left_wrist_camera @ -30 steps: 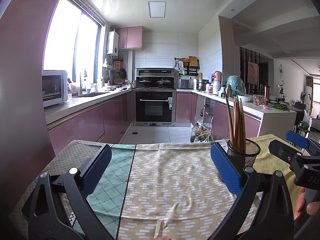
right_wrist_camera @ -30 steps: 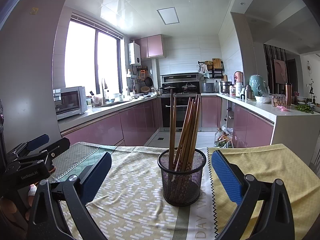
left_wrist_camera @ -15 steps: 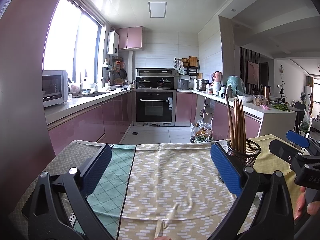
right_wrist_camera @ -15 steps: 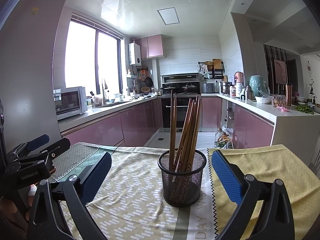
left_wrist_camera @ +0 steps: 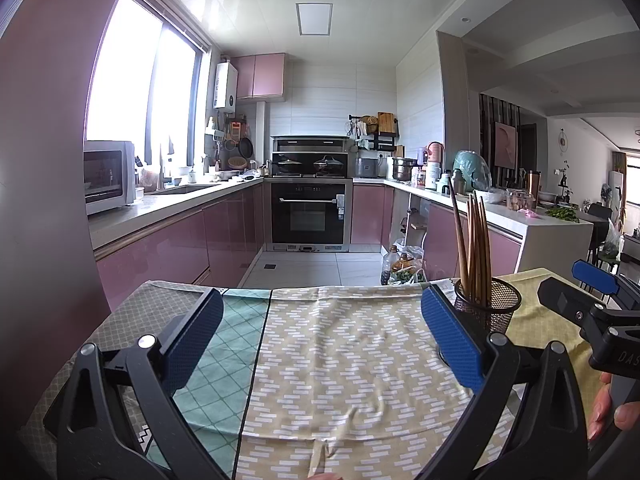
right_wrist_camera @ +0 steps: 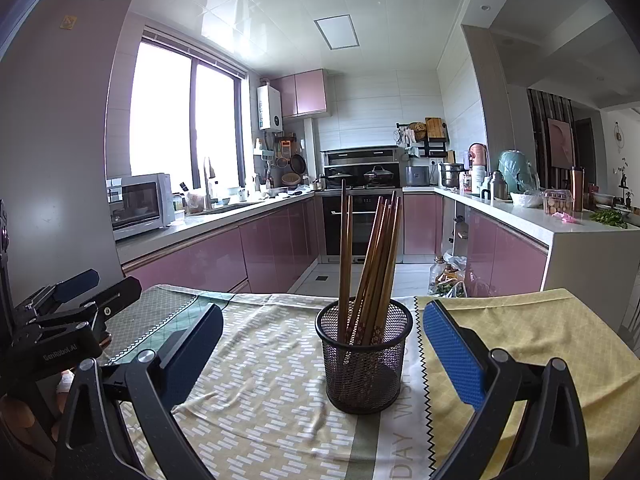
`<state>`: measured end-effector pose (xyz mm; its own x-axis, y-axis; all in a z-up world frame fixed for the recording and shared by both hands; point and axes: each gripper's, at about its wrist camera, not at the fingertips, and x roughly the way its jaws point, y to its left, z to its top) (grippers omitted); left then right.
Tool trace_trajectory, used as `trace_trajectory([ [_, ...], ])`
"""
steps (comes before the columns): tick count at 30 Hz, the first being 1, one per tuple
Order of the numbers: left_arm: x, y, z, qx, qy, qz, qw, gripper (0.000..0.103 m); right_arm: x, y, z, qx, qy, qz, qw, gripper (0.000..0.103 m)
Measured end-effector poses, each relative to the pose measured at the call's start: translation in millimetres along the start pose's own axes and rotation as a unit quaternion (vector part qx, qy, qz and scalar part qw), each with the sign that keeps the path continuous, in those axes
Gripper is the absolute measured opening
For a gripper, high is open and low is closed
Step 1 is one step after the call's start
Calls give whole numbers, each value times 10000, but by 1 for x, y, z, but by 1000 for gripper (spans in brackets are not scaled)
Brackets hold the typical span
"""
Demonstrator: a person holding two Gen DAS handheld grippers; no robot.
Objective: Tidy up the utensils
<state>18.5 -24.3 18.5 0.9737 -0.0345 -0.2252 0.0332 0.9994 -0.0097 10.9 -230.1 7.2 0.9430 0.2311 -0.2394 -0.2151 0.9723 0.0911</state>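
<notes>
A black mesh holder (right_wrist_camera: 363, 358) stands on the cloth-covered table, with several brown wooden chopsticks (right_wrist_camera: 372, 264) upright in it. My right gripper (right_wrist_camera: 320, 344) is open, its blue pads on either side of the holder and slightly nearer than it, touching nothing. In the left wrist view the same holder (left_wrist_camera: 490, 308) with the chopsticks (left_wrist_camera: 472, 248) shows behind the right pad (left_wrist_camera: 450, 336). My left gripper (left_wrist_camera: 320, 332) is open over bare patterned cloth, holding nothing. Each gripper shows at the edge of the other's view.
The table carries a yellow-and-white patterned cloth (left_wrist_camera: 344, 344), a green checked cloth (left_wrist_camera: 224, 344) at left and a yellow cloth (right_wrist_camera: 532, 328) at right. Beyond the far edge lies a kitchen with pink cabinets, an oven (left_wrist_camera: 308, 216) and counters. A hand (left_wrist_camera: 612, 404) holds the right gripper.
</notes>
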Motion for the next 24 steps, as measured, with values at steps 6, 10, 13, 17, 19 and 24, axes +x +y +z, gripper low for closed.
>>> trace_trajectory([
  [6, 0, 0, 0, -2, 0, 2, 10000, 97, 0, 1, 0, -2, -7, -7, 10000, 97],
  [10, 0, -1, 0, 6, 0, 13, 10000, 97, 0, 1, 0, 4, -3, -10, 10000, 97],
  [13, 0, -1, 0, 8, 2, 7, 10000, 97, -1, 1, 0, 4, -11, -14, 10000, 97],
  [17, 0, -1, 0, 10, 6, 10, 10000, 97, 0, 1, -1, 20, -4, -16, 10000, 97],
  [19, 0, -1, 0, 6, 2, 12, 10000, 97, 0, 0, -1, 16, 1, -21, 10000, 97],
  [24, 0, -1, 0, 9, 10, 9, 10000, 97, 1, 0, -2, 28, -9, -23, 10000, 97],
])
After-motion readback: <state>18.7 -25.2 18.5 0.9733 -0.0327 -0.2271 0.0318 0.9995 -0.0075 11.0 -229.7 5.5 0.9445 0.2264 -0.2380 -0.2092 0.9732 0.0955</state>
